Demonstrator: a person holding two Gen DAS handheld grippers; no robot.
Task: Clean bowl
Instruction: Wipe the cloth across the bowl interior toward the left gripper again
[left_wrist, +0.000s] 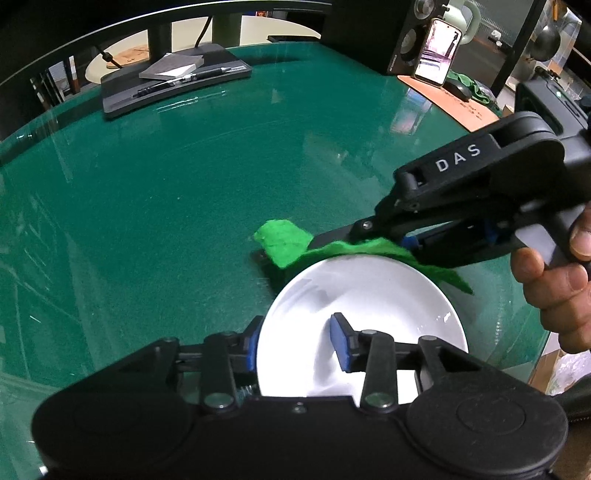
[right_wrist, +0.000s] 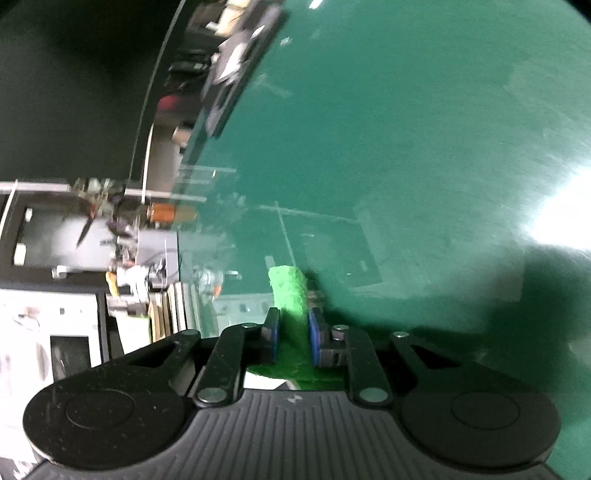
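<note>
A white bowl (left_wrist: 369, 295) rests on the green table (left_wrist: 147, 203), close under my left gripper (left_wrist: 295, 343). Its jaws straddle the bowl's left rim, one blue pad outside and the other inside, with a loose gap, so it is open. My right gripper (left_wrist: 295, 245) reaches in from the right, held by a person's hand (left_wrist: 554, 273). It is shut on a bright green cloth (left_wrist: 284, 240) that drapes along the bowl's far rim. In the right wrist view the green cloth (right_wrist: 290, 291) sticks up, pinched in the right gripper (right_wrist: 291, 325).
At the back left a dark monitor base (left_wrist: 173, 81) carries a notepad and pens. A speaker (left_wrist: 406, 40), a lit phone (left_wrist: 437, 51) and a mouse (left_wrist: 458, 90) on a tan mat stand at the back right. The table edge curves close on the right.
</note>
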